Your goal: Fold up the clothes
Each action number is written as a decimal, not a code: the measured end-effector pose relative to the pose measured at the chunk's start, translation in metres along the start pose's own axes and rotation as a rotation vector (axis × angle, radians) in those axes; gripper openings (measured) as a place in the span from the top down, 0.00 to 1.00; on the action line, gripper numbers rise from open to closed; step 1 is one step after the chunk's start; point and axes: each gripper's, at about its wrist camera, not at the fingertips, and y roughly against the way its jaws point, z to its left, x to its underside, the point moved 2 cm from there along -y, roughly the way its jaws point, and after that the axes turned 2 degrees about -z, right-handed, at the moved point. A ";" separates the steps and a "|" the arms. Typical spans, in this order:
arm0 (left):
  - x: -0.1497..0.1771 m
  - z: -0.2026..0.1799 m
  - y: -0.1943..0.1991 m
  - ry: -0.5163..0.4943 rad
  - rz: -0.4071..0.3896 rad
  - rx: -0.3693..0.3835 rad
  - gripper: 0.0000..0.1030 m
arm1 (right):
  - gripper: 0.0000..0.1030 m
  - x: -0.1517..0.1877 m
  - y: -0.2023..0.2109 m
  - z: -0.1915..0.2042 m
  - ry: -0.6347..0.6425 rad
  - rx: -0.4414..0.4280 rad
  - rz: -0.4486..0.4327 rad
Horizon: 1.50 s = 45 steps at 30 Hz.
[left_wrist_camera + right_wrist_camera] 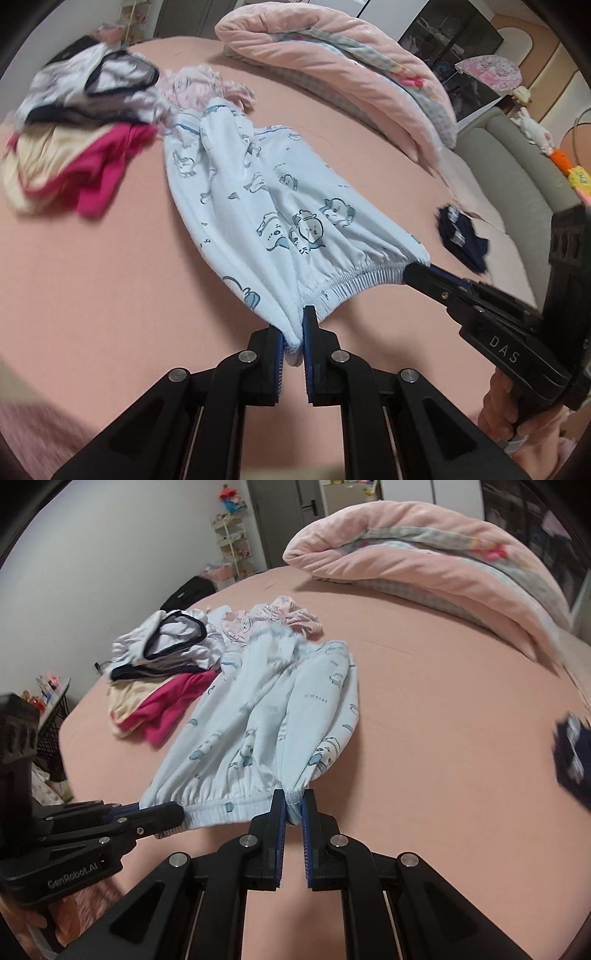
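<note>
1. pink sheet (110, 280) covers a wide bed and fills most of both views; a white wall and a shelf unit (232, 542) stand beyond the bed's far edge in the right wrist view.
2. light blue pants (258, 206) with a cartoon animal print lie stretched on the sheet, legs pointing away, elastic waistband (354, 284) nearest the cameras.
3. the left gripper (294, 332) is clamped on one end of the waistband, cloth bunched between its blue pads.
4. the right gripper (294, 806) is clamped on the other end of the waistband, a fold of fabric pinched between its pads.
5. the waistband runs slightly gathered between the two grippers, and each gripper shows in the other's view.
6. a hand (517, 410) wraps the right gripper's handle at the lower right of the left wrist view.
7. a loose pile of clothes (162, 664) sits just beyond the pant legs to the left: white pieces with dark trim, a cream piece, a magenta one.
8. a pale pink garment (284, 618) lies crumpled at the leg ends, touching the pants.
9. a folded pink quilt (424, 565) lies along the far right of the bed.
10. a dark navy item (461, 236) sits apart near the right edge, blurred.
</note>
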 end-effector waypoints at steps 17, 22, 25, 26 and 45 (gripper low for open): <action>0.050 -0.017 0.039 -0.048 0.089 0.111 0.93 | 0.88 0.120 0.083 -0.011 -0.112 0.113 0.091; 0.038 -0.018 0.045 -0.075 0.068 0.110 0.93 | 0.55 0.112 0.103 0.013 0.004 0.021 0.012; 0.037 -0.023 0.041 -0.095 0.074 0.112 0.93 | 0.50 0.110 0.091 0.037 0.111 -0.047 0.033; 0.036 -0.025 0.040 -0.096 0.079 0.116 0.93 | 0.50 0.110 0.081 0.045 0.151 -0.059 0.045; 0.062 -0.021 -0.004 -0.128 0.222 0.056 0.67 | 0.91 0.072 0.056 -0.007 -0.107 0.029 -0.043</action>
